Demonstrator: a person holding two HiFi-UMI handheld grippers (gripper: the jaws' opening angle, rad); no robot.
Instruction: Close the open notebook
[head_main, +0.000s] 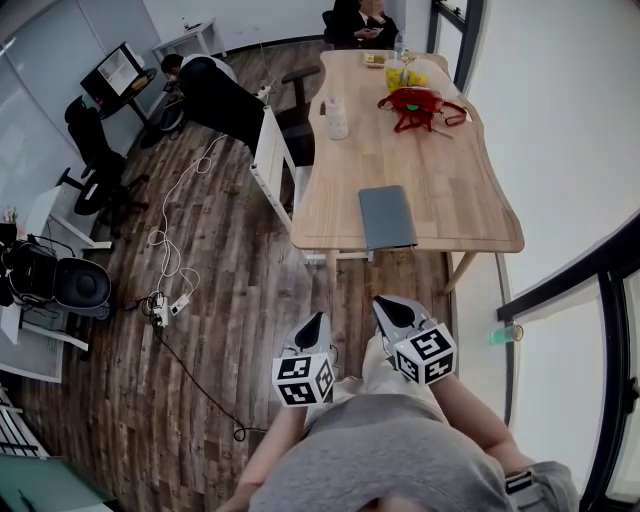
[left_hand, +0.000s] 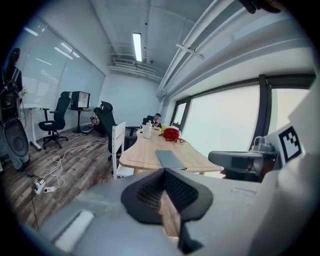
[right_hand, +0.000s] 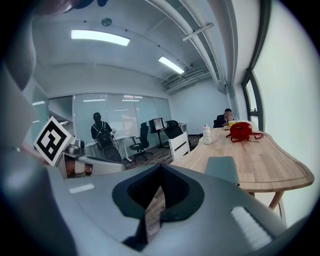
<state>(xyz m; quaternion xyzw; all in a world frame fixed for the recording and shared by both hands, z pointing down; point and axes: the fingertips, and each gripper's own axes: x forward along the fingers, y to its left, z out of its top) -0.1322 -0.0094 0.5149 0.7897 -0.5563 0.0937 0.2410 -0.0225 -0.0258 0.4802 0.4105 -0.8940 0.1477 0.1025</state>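
Note:
A grey-blue notebook (head_main: 387, 217) lies flat with its cover shut at the near edge of the wooden table (head_main: 455, 190). It also shows in the left gripper view as a notebook (left_hand: 170, 159) and in the right gripper view as a notebook (right_hand: 223, 169). Both grippers hang close to my body, well short of the table and touching nothing. My left gripper (head_main: 311, 326) (left_hand: 163, 172) is shut and empty. My right gripper (head_main: 389, 308) (right_hand: 160, 169) is shut and empty too, and stands nearer the table's corner.
Farther along the table stand a white bottle (head_main: 337, 118), a red bag (head_main: 418, 103) and yellow items (head_main: 402, 74). A white chair (head_main: 272, 150) stands on the table's left side. Cables and a power strip (head_main: 165, 310) lie on the wood floor. A person (head_main: 360, 20) sits at the far end.

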